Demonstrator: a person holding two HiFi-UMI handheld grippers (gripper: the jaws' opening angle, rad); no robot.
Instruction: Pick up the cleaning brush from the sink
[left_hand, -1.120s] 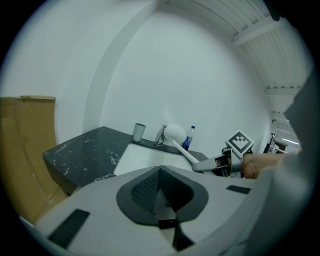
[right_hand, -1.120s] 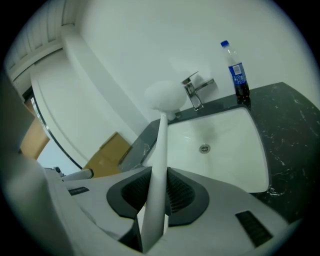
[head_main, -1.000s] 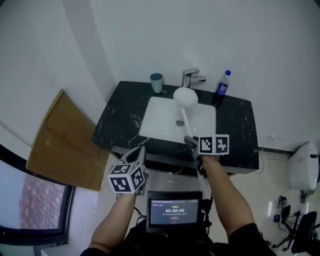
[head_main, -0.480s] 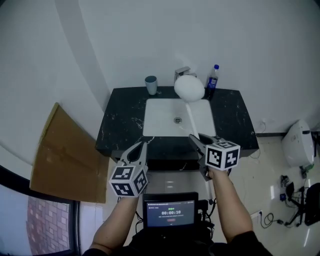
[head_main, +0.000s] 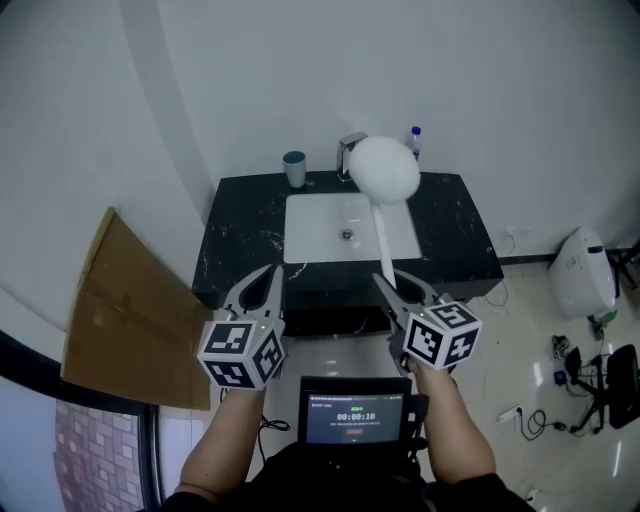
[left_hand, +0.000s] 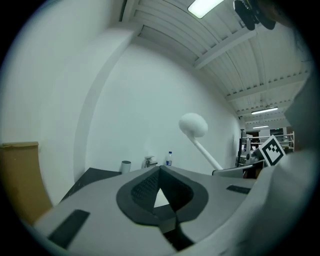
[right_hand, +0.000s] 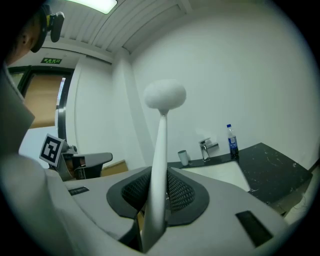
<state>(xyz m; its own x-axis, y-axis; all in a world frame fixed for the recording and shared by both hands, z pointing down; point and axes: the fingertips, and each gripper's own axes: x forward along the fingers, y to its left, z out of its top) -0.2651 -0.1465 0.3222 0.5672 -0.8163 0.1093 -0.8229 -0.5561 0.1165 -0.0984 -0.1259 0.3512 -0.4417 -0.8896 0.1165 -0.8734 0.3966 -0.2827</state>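
**Both grippers up and back, brush out of the sink**

Both of your hands have risen and drawn away from the counter since a second ago, and the cleaning brush (head_main: 383, 170) has come up with the right one. Your right gripper (head_main: 388, 283) is clamped on the lower handle, so the round white head stands high above the sink (head_main: 315, 235), touching nothing, in front of the faucet (head_main: 350, 150). Gripping that low leaves a long lever, so the head could sway; I'd judge the pick-up essentially done. Your left gripper (head_main: 268, 272) has its jaws together on nothing and is held to the side, out of the brush's way.
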